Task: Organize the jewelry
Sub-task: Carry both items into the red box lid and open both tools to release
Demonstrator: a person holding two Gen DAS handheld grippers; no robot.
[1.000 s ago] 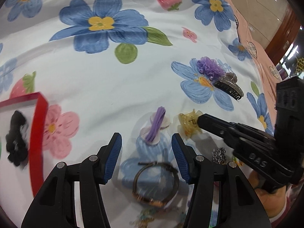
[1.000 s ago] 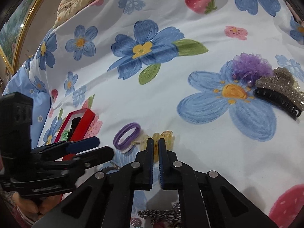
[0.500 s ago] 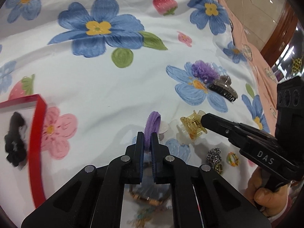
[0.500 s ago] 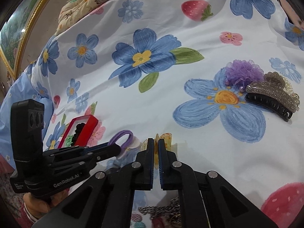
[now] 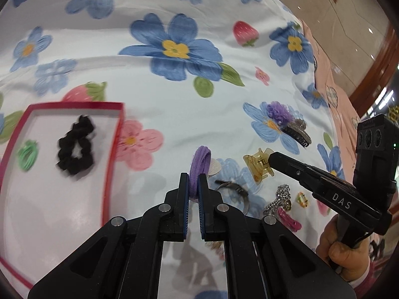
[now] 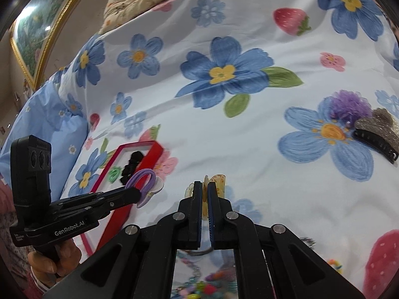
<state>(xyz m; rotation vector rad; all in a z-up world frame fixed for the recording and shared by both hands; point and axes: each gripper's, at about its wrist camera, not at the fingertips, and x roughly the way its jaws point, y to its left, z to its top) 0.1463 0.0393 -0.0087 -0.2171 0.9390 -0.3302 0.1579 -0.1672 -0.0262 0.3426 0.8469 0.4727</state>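
purple hair tie (image 5: 198,165) pinched in left gripper (image 5: 192,182), just off the sheet | yellow claw clip (image 6: 216,183) clamped in right gripper (image 6: 205,194) | red box (image 5: 113,147) left | floral bedsheet (image 5: 174,99) | framed picture (image 6: 40,32) on wall

The left tongs (image 5: 193,189) sit left of the right tongs (image 5: 271,159). A hair tie (image 5: 198,167) sits between the left tongs' pads; a small claw clip (image 5: 258,167) sits at the right tongs' tip. The tray (image 5: 113,149) lies on the bedsheet (image 5: 162,94), left of the left tongs, with a scrunchie (image 5: 76,148) and a coil tie (image 5: 28,155) in it. A large claw clip (image 5: 296,132) lies beyond the right tongs. A bracelet (image 5: 234,191) lies between both tongs.
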